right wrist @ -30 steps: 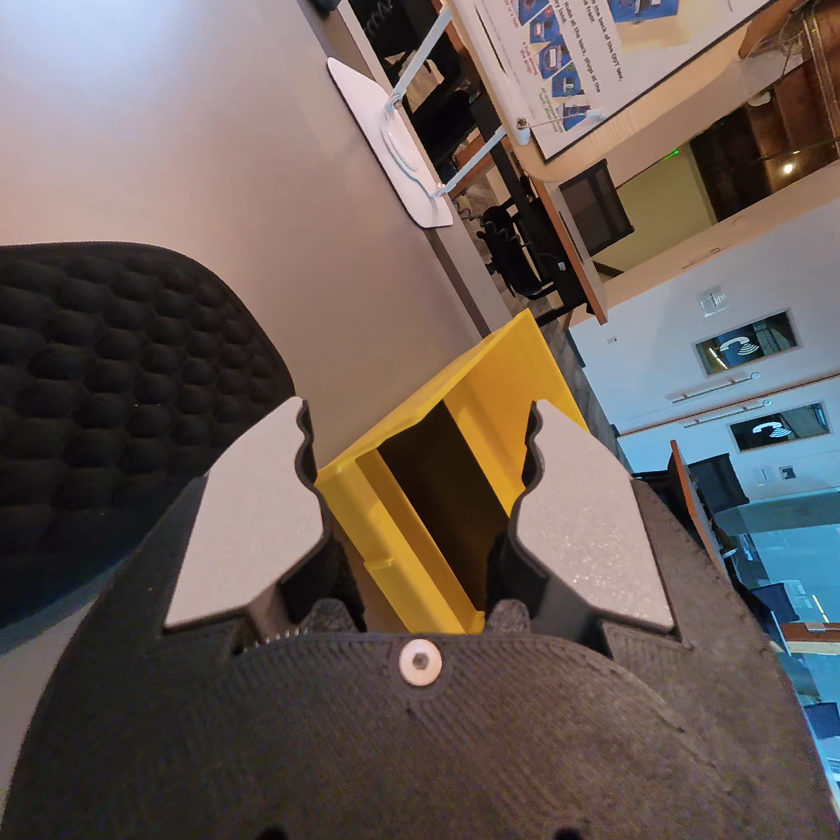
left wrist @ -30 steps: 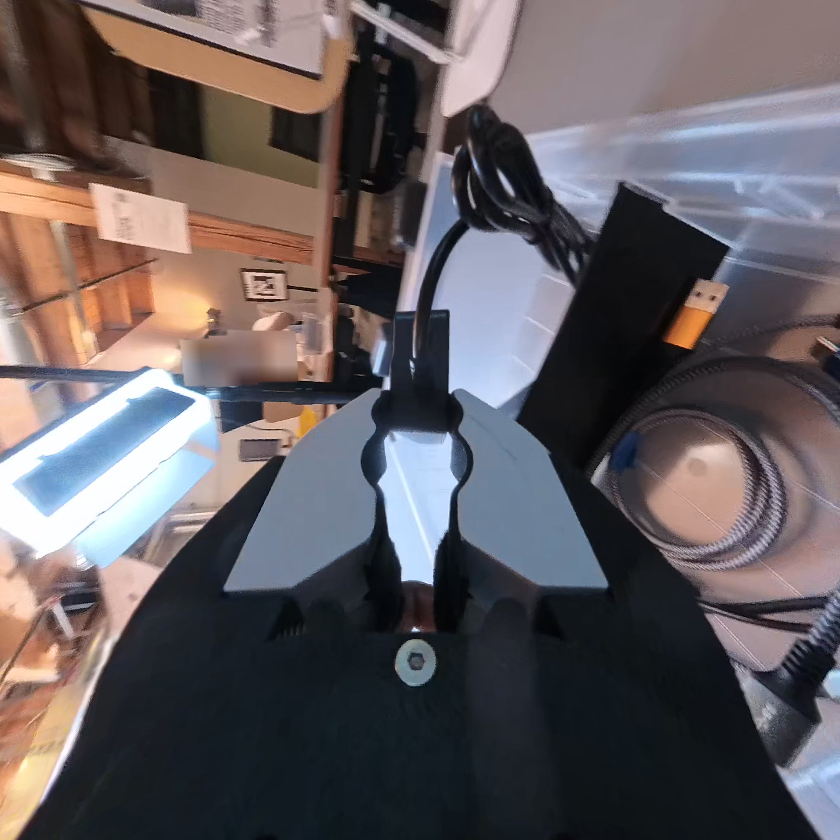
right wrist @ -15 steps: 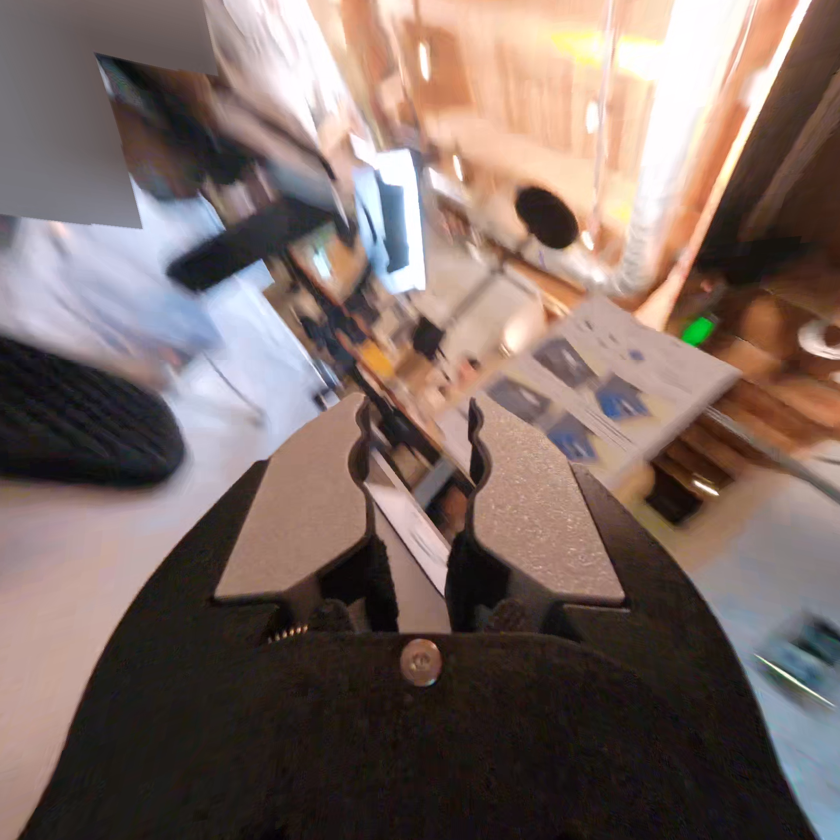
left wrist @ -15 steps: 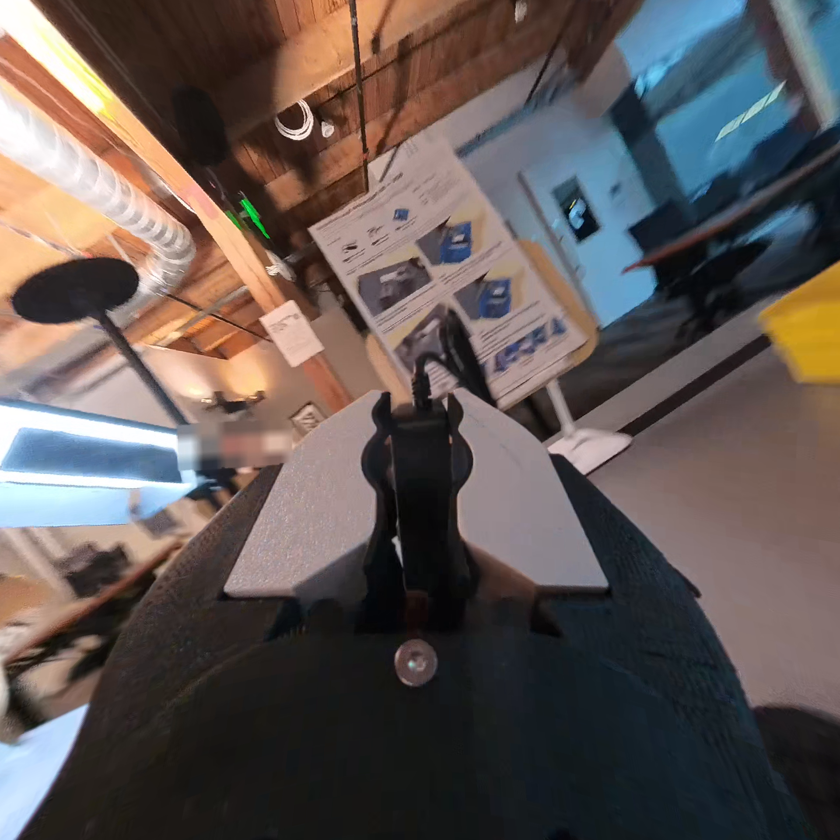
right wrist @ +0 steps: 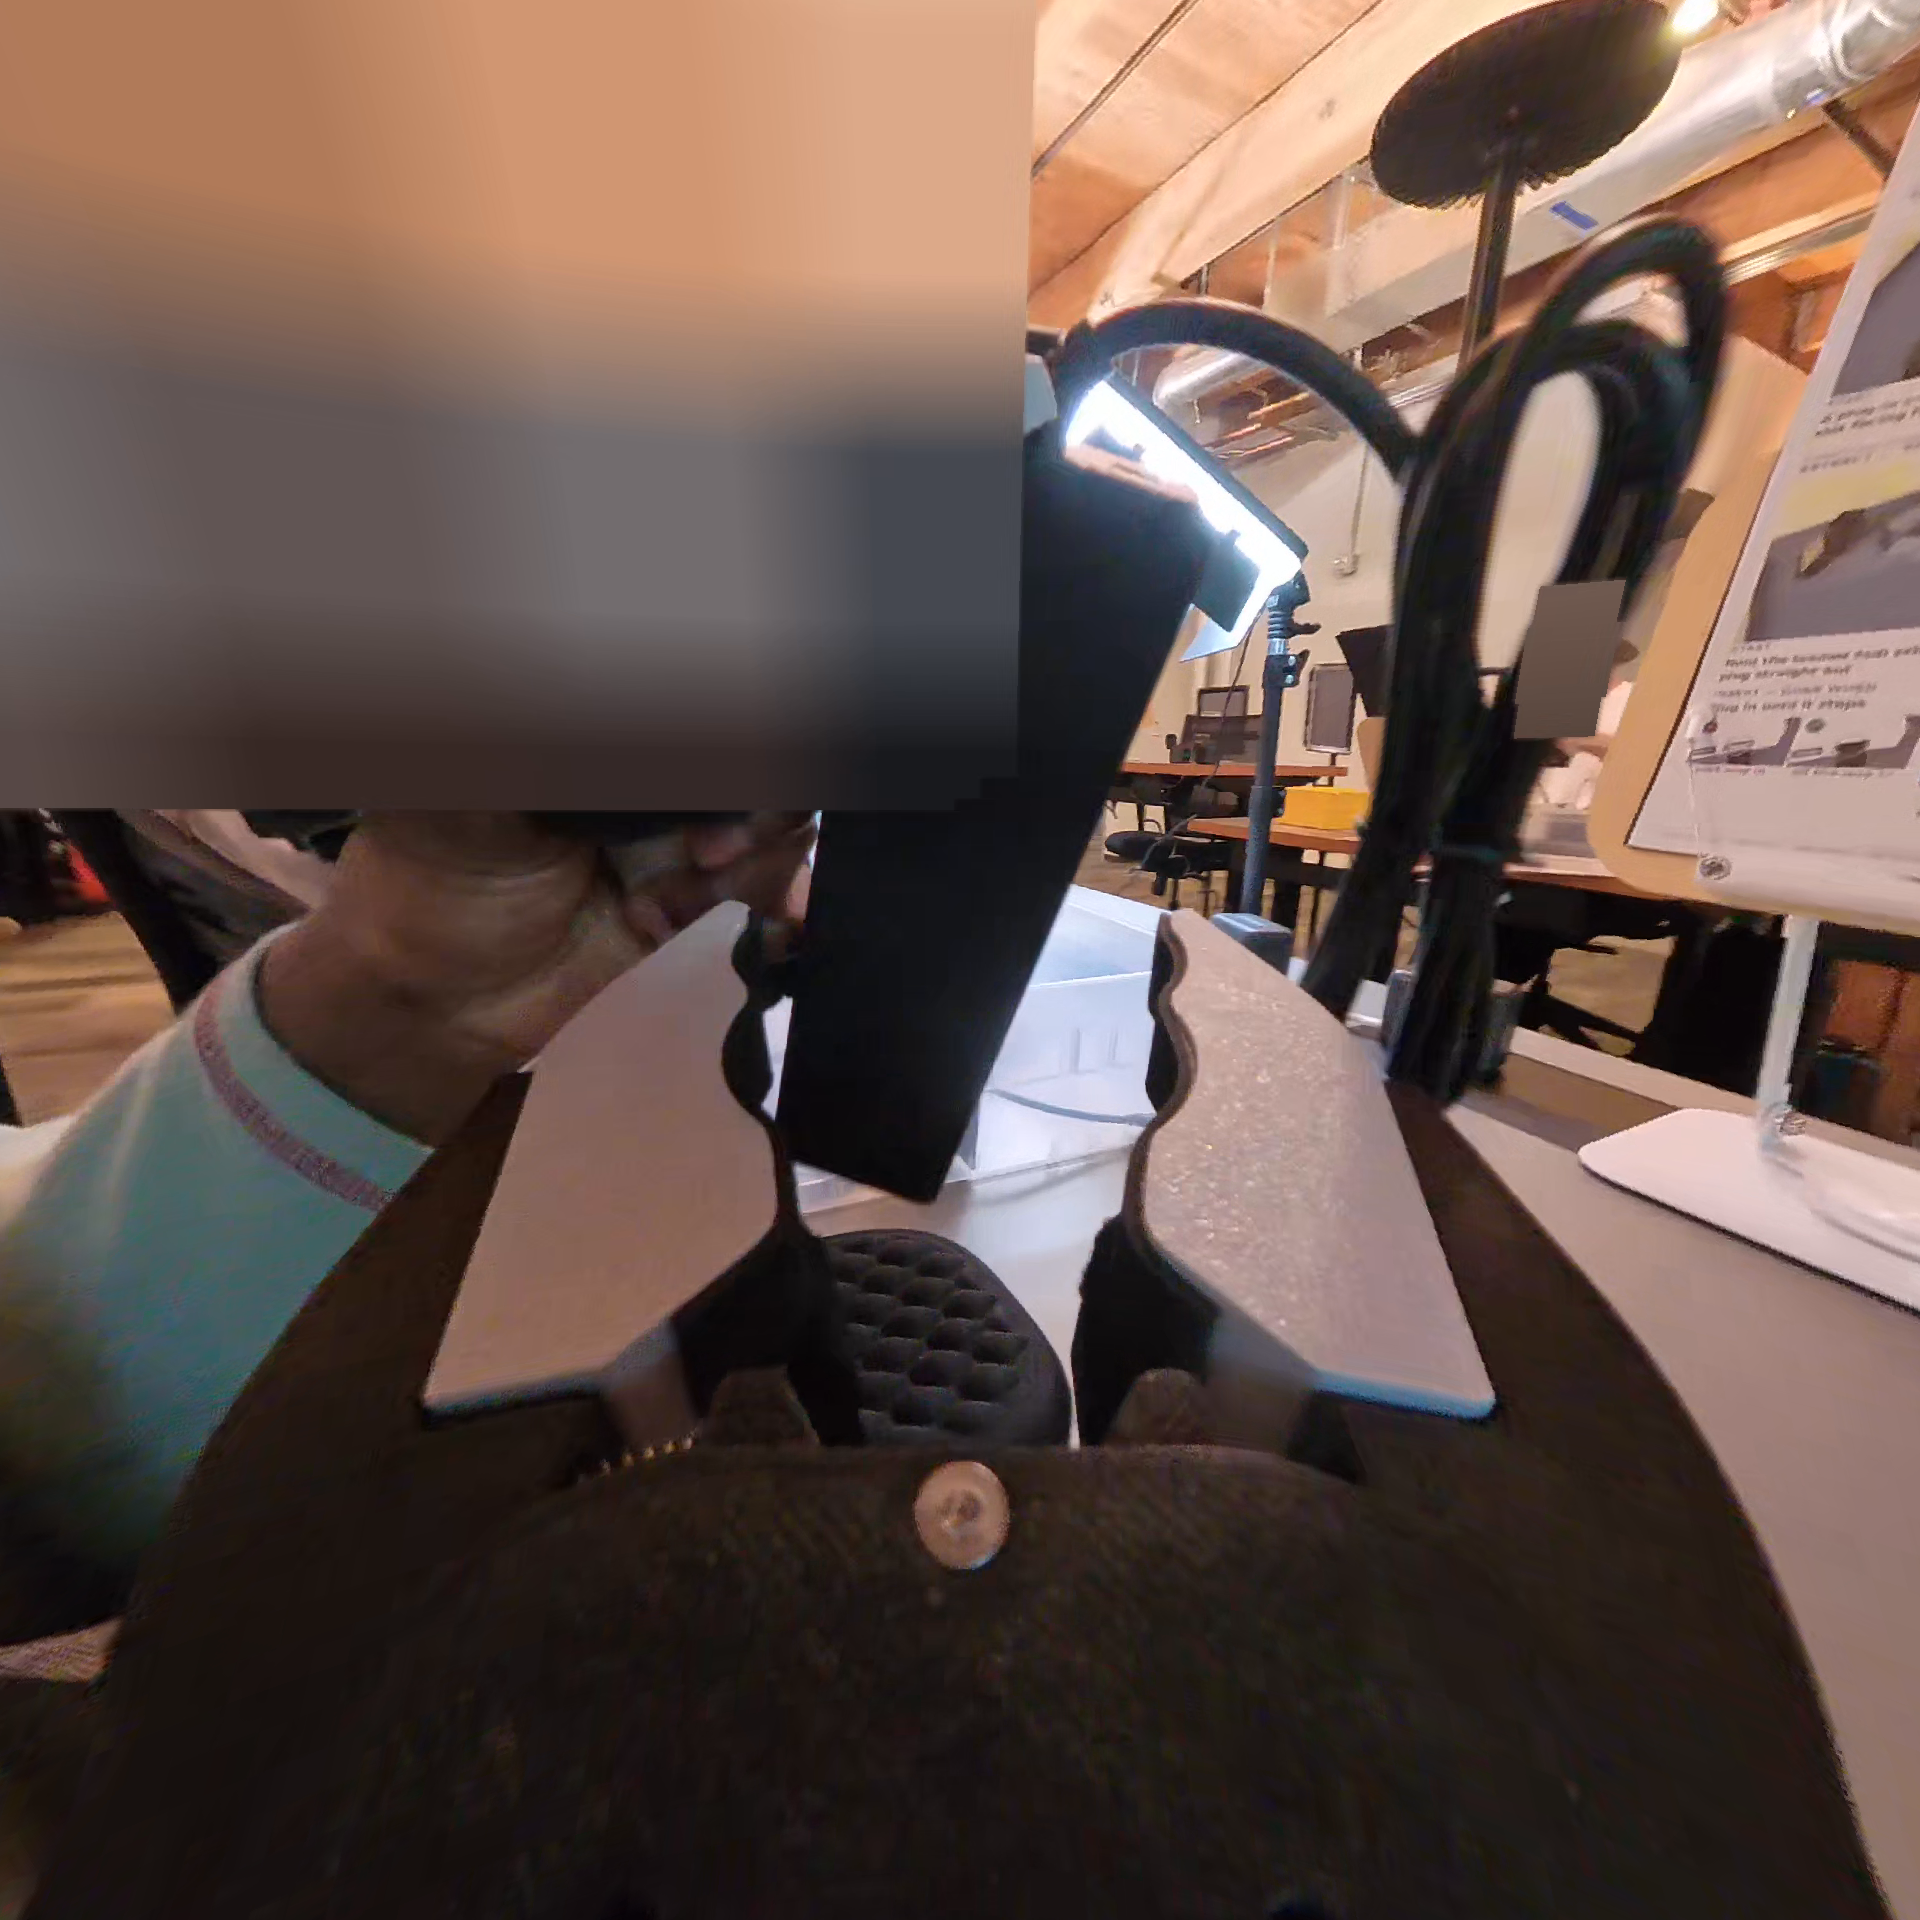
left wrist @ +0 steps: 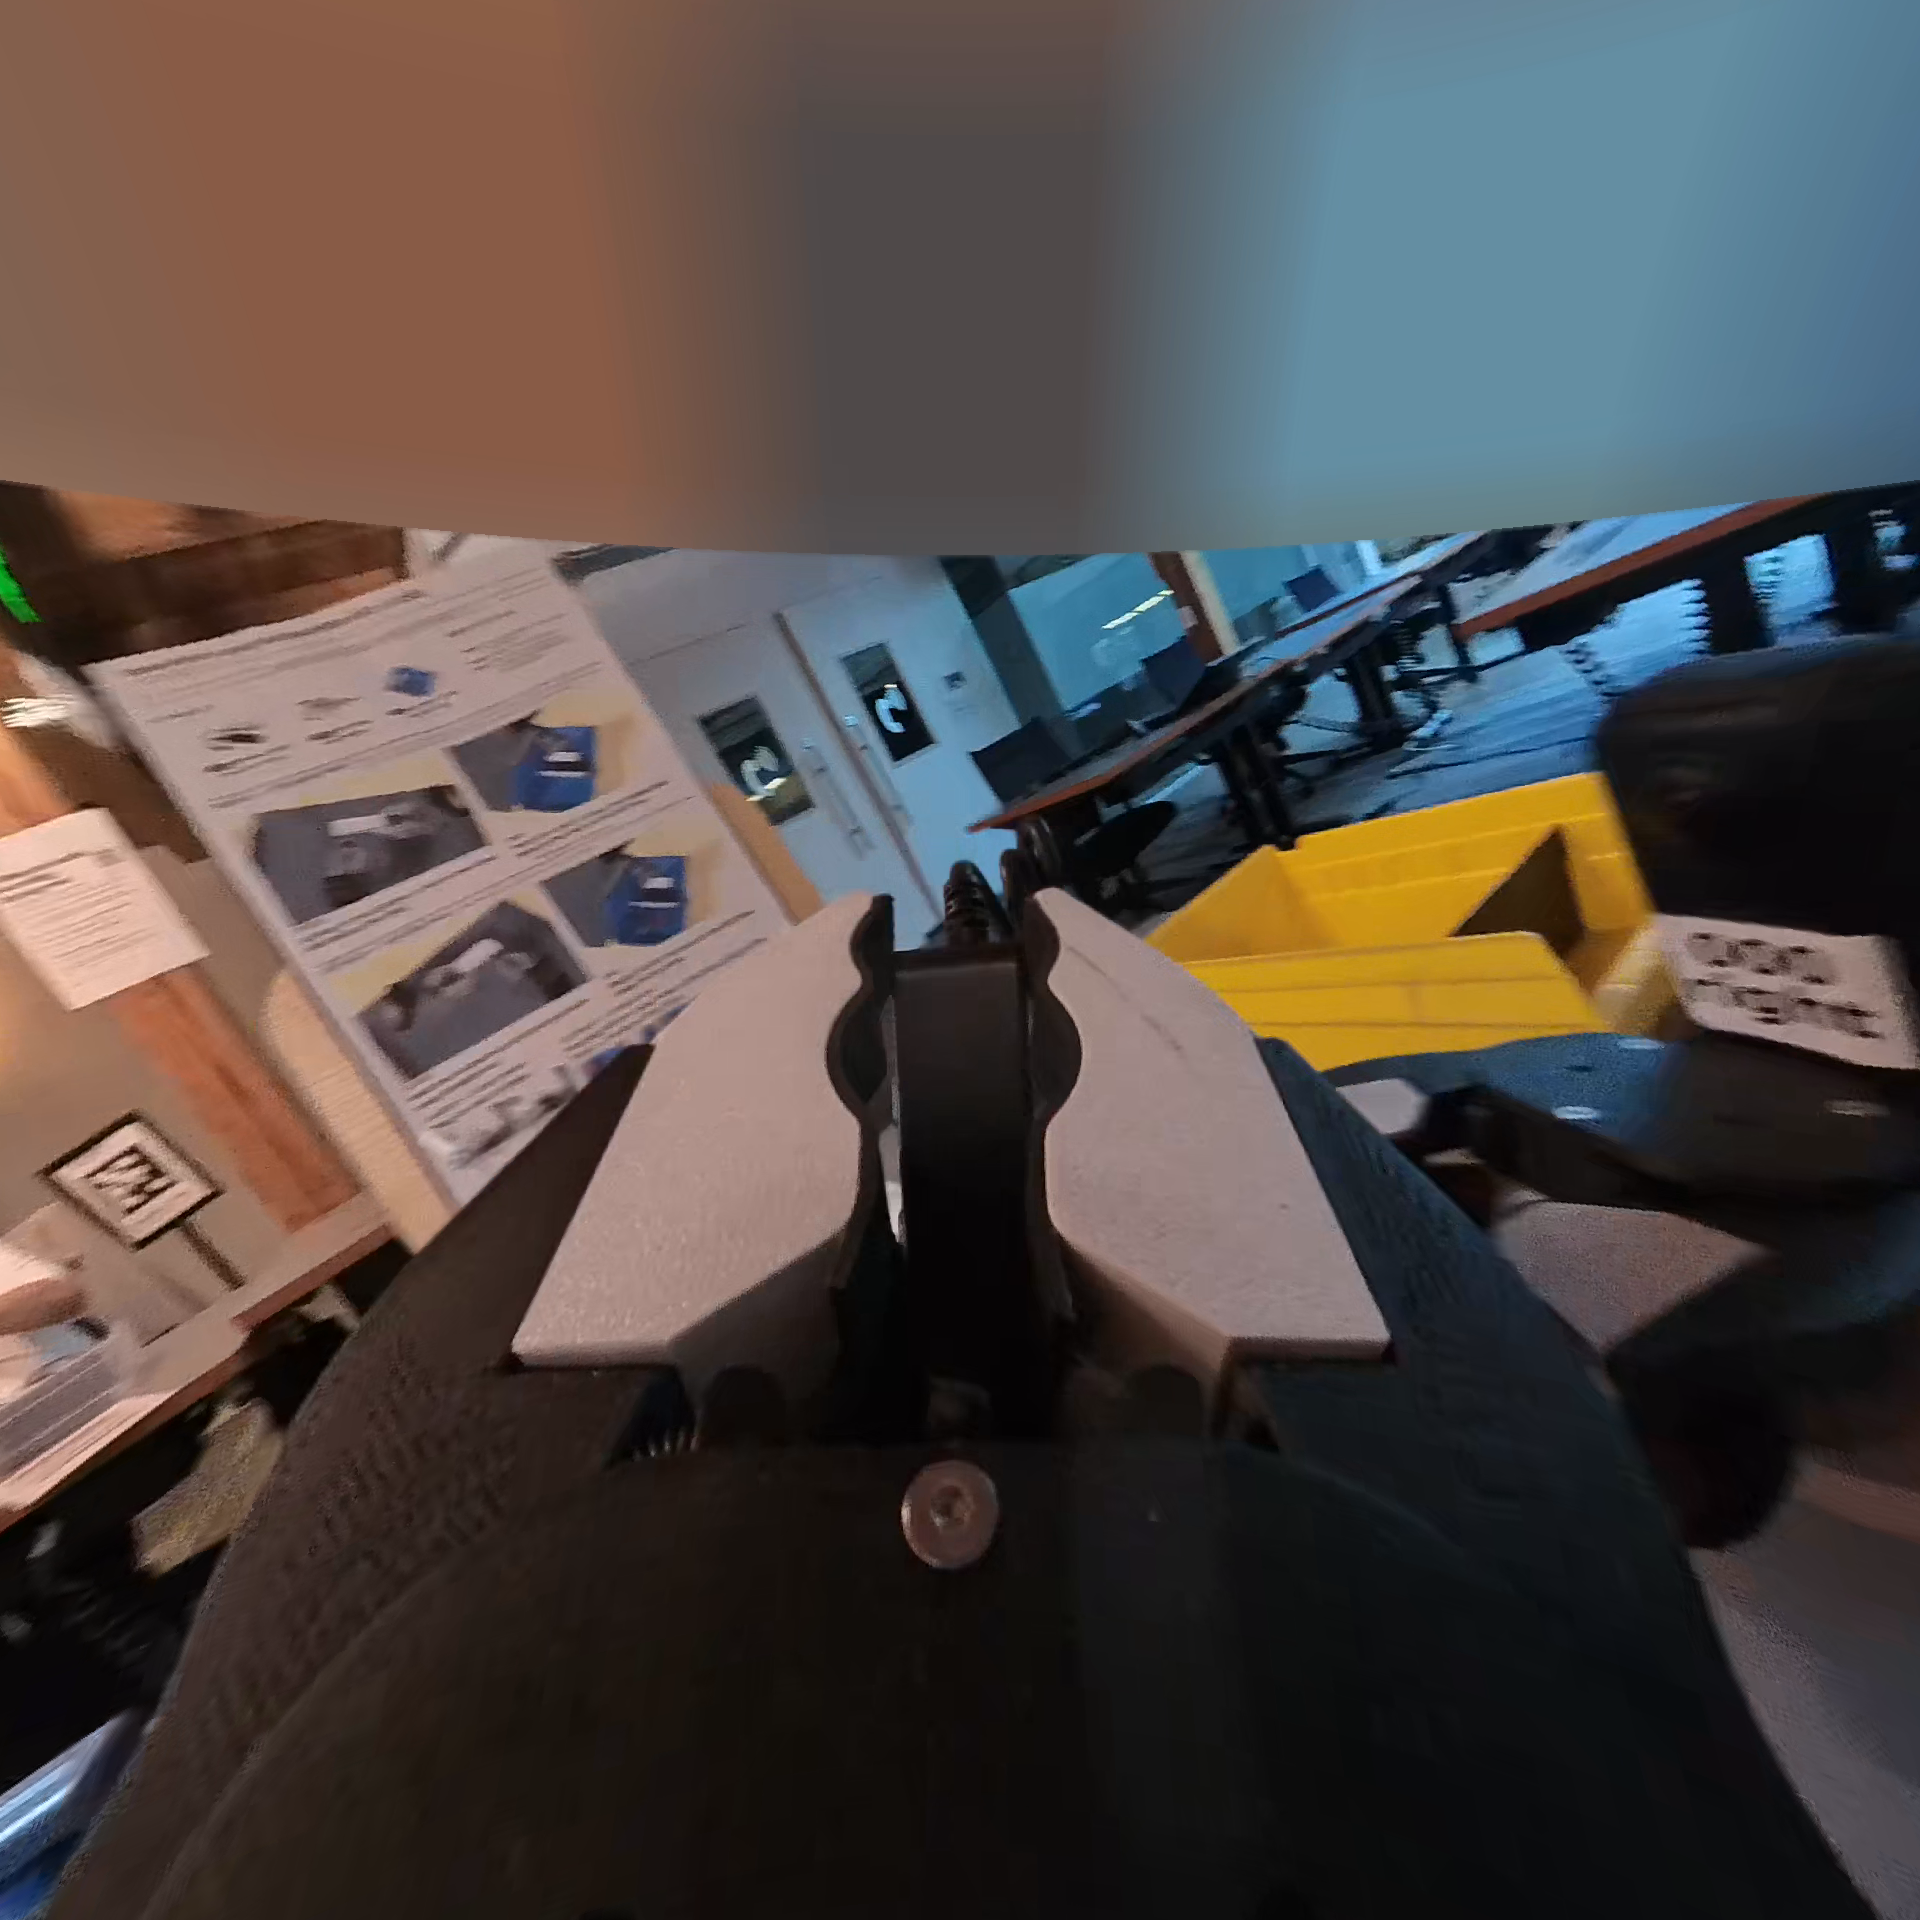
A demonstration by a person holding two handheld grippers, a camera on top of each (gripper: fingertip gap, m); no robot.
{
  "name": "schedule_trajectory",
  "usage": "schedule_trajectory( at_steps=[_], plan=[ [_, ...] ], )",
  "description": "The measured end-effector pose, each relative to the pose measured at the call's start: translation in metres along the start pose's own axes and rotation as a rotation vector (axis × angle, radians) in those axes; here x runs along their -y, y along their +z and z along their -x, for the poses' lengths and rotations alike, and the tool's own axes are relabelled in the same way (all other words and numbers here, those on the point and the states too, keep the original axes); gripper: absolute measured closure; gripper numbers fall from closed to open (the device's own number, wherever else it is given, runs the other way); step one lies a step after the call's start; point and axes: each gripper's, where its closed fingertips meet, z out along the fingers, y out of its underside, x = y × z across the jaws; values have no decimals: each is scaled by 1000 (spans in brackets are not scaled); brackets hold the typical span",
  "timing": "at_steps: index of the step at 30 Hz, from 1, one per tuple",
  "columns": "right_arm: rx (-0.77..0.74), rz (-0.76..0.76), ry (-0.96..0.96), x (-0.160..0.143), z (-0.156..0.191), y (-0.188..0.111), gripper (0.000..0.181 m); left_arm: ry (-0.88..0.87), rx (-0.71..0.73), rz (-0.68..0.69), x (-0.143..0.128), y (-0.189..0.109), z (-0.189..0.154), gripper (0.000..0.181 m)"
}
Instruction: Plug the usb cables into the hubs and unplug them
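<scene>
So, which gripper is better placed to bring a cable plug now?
Probably the right gripper: its jaws stand open and empty, while the left gripper is shut on the long black hub.

wooden ceiling beams [right wrist: 1195, 156] and a silver duct [right wrist: 1766, 73] overhead; a lit lamp panel [right wrist: 1184, 488] on a stand, long desks [left wrist: 1299, 686], white doors [left wrist: 831, 727].

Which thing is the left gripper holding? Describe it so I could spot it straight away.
In the right wrist view, look between the person's hand and the standing poster. A long, flat black hub hangs tilted above the grey table, the left gripper shut on it. Unlike the lamp behind, it trails a bundled black cable.
</scene>
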Motion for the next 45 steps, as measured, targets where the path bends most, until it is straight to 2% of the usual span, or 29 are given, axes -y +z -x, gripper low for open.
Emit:
schedule_trajectory(
  at_steps=[3, 6, 9, 10, 13, 15, 18, 20, 22, 24, 28, 31, 34, 36, 41, 43, 45],
  plan=[
    [15, -23, 54, 1, -1, -3, 110, -15, -121, 10, 1, 7, -32, 157],
    [37, -13, 39, -1, 1, -9, 123, -27, -244, 41, 1, 9, -59, 158],
    [38, -20, 0, 0, -1, -19, 124, 20, -307, 39, 3, 7, -69, 156],
    [60, -38, 2, 2, 0, -23, 124, -11, -329, 1, 10, 4, -70, 147],
    [163, -148, 29, 21, 0, -45, 124, -167, -351, -58, 19, -8, -56, 123],
    [259, -218, 12, 35, 6, -61, 124, -311, -416, -11, 2, -17, -53, 119],
    [390, -224, -67, 42, 21, -75, 124, -608, -634, 114, -27, -31, -81, 118],
    [453, -200, -104, 40, 30, -78, 124, -673, -771, 183, -40, -41, -109, 118],
    [510, -203, -102, 40, 37, -82, 124, -558, -828, 248, -56, -46, -129, 117],
    [553, -217, -83, 42, 42, -86, 124, -455, -850, 201, -56, -47, -137, 123],
    [589, -212, -72, 43, 42, -92, 124, -404, -823, 102, -50, -43, -141, 123],
    [671, -185, -40, 39, 51, -97, 124, -432, -924, 126, -50, -50, -156, 123],
    [678, -166, -66, 37, 52, -97, 124, -409, -923, 136, -53, -50, -160, 125],
    [622, -127, -98, 35, 44, -95, 125, -382, -878, 150, -56, -47, -154, 125],
    [387, -131, -108, 55, 3, -111, 123, -104, -648, 252, -82, -35, -124, 125],
    [301, 1, -137, 49, -15, -120, 118, -7, -604, 312, -95, -34, -119, 125],
    [203, 250, -268, 29, -33, -136, 111, 81, -576, 394, -111, -32, -116, 125]
  ],
)
